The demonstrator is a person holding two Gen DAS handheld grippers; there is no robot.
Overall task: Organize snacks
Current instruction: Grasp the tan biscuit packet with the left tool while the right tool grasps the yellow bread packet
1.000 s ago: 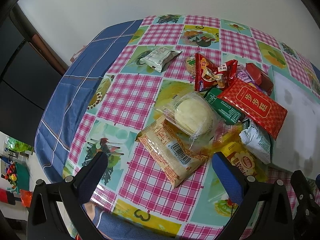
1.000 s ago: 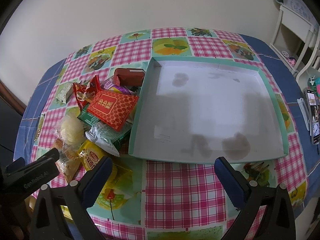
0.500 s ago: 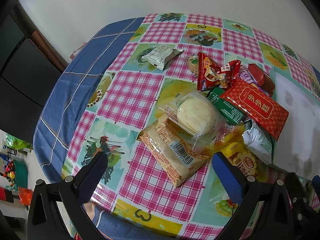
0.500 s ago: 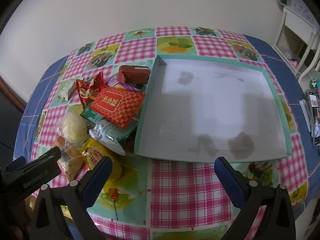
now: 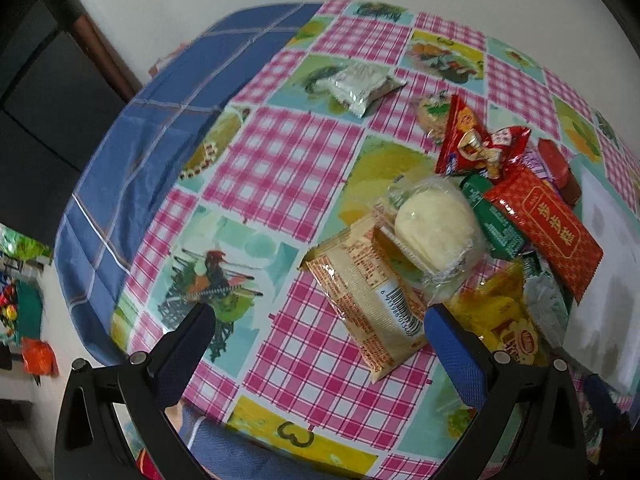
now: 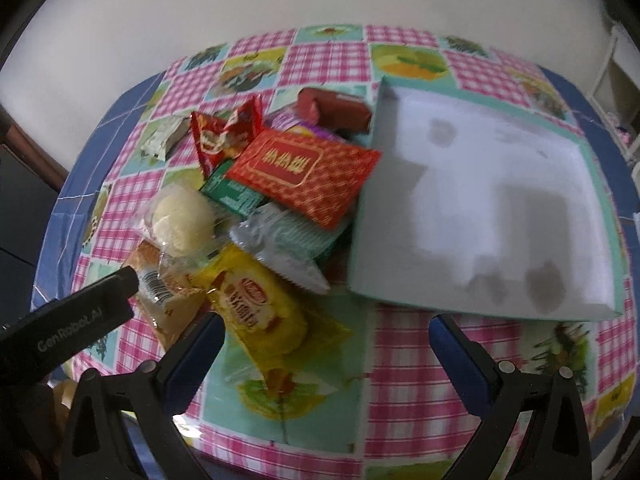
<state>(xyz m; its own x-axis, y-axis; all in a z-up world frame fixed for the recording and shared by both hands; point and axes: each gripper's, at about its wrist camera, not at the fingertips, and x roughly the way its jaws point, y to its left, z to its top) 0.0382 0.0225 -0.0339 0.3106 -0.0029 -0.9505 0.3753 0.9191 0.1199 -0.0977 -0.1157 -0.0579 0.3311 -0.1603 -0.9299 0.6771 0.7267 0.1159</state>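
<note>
— Both grippers are brought closer to the pile than a second ago; in the right wrist view the snacks are now seen larger and the tray (image 6: pixel 480 216) is pushed off to the right.

— How are the claws set?

— The left gripper (image 5: pixel 316 340) is held wide open, nothing between its blue pads. The right gripper (image 6: pixel 326 344) is likewise spread wide and nothing is gripped by it.

— And where are the snacks?

— They are heaped on the checked cloth (image 5: pixel 280 168), just beside the tray's left edge. The tray itself is bare. One silver packet (image 5: pixel 362 86) is left apart from the heap, further back.

— Which item is nearest to a claw?

— The beige pack (image 5: pixel 368 300) is lying just ahead of the left gripper, toward its right finger (image 5: pixel 452 352). Its long axis is run diagonally, from far-left to near-right, so it is not squared to the gap. The bun (image 5: pixel 438 232) is rested partly on its far end.

— And for the right side?

— The yellow pack (image 6: pixel 256 312) is placed ahead of the right gripper, close to its left finger (image 6: pixel 196 356). Its long axis is also slanted, far-left to near-right.

— What is the next move judged to hinge on?

— Probably the slant: a wrist turn would be needed so that a pack is taken across its narrow width. The yellow pack is judged the easier pick, since nothing is stacked on it and the tray is nearer to the right hand.
</note>
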